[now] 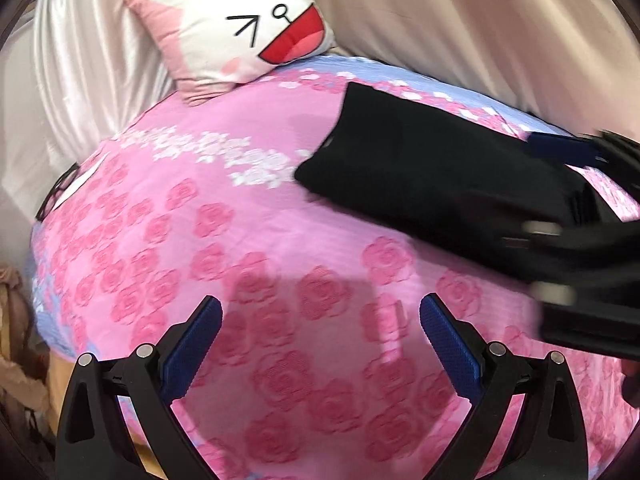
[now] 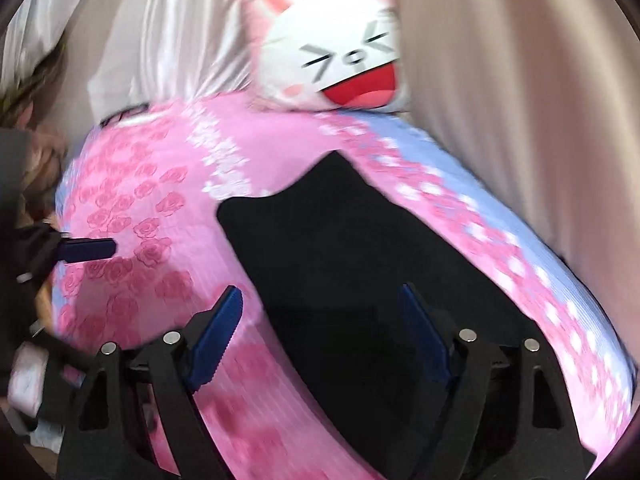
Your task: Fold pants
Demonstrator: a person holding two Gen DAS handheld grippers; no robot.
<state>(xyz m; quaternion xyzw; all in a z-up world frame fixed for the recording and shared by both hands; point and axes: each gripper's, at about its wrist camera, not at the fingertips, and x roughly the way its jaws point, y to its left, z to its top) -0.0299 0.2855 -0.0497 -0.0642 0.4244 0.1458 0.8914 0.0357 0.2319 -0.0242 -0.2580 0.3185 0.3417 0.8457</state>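
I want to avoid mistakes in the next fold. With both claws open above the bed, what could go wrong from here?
1. The black pants lie near the blue edge of the bedspread; a pull toward that side might drag them off.
2. The right claw is open with nothing gripped, so it may pinch the bedspread with the pants.
3. The left claw hangs over bare bedspread, away from the pants, so it cannot hold them down.

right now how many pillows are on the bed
1: a cat-face pillow at the far end of the pink rose bedspread, against the satin curtain, beyond the folded black pants. Others could lie outside both views.
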